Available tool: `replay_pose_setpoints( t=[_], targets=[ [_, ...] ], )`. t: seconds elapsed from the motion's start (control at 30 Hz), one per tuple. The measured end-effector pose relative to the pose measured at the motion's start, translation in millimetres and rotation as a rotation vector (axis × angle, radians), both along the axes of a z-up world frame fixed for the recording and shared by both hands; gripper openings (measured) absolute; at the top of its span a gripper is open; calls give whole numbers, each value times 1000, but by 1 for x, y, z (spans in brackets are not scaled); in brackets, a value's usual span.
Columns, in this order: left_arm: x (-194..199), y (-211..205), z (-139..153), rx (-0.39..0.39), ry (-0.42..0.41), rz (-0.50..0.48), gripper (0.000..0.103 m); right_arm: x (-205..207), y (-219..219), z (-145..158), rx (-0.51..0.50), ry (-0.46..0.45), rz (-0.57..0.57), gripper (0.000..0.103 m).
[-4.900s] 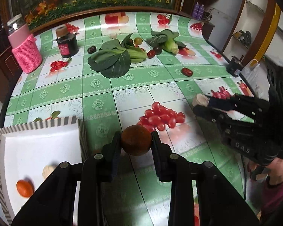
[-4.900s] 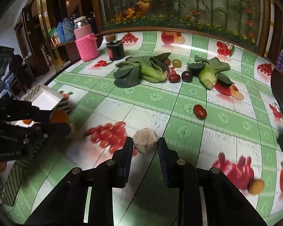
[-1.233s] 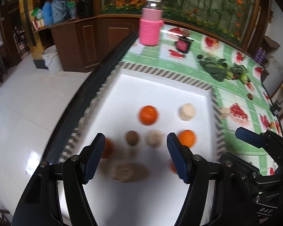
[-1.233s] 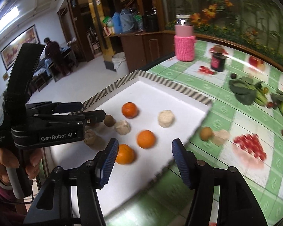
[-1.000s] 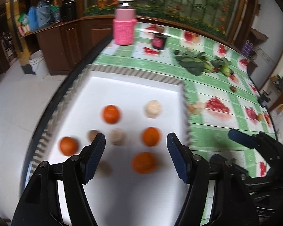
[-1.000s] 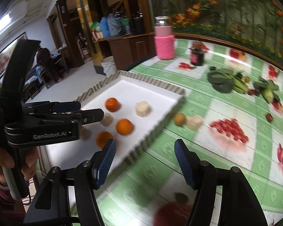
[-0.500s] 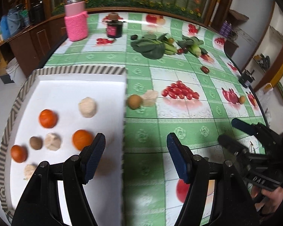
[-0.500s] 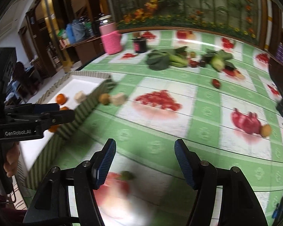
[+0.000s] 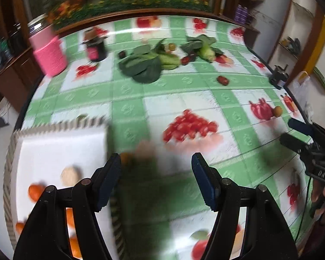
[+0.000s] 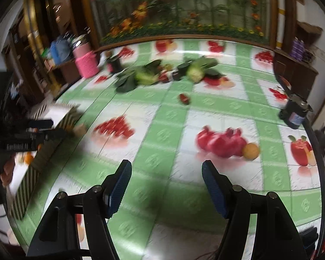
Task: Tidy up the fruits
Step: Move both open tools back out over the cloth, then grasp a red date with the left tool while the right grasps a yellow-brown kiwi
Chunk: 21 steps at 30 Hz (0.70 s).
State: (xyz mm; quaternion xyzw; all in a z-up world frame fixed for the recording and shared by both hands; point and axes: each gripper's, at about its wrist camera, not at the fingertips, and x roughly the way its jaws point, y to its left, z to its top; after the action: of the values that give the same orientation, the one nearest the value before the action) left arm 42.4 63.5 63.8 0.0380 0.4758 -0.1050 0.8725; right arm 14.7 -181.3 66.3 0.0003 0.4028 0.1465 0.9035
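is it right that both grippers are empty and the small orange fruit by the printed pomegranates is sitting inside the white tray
Not quite. Both the left gripper and the right gripper, whose jaws are opening, are empty, but the small orange fruit lies on the tablecloth beside the printed pomegranates, far from the white tray. The right wrist view shows it.

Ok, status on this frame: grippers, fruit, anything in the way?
Left gripper open, empty. Right gripper opening, empty. Oranges in white tray; yellow fruit loose on tablecloth. Nothing in the way.
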Motion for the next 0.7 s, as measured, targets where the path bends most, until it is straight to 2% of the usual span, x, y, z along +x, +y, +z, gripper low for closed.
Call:
replay_pose_setpoints(
  t=[0.2, 0.37, 0.63, 0.7],
  targets=[
    [36, -52, 0, -14, 0, -82, 67, 15, -32, 5, -66, -35, -85, 74],
    [70, -94, -9, -47, 23, -143, 67, 20, -61, -8, -120, -26, -155, 80],
    [106, -130, -24, -24, 59, -186, 67, 42, -80, -28, -93, 19, -188, 80],
    [114, -134, -28, -24, 63, -188, 67, 51, -79, -34, -119, 47, -186, 72]
  ],
)
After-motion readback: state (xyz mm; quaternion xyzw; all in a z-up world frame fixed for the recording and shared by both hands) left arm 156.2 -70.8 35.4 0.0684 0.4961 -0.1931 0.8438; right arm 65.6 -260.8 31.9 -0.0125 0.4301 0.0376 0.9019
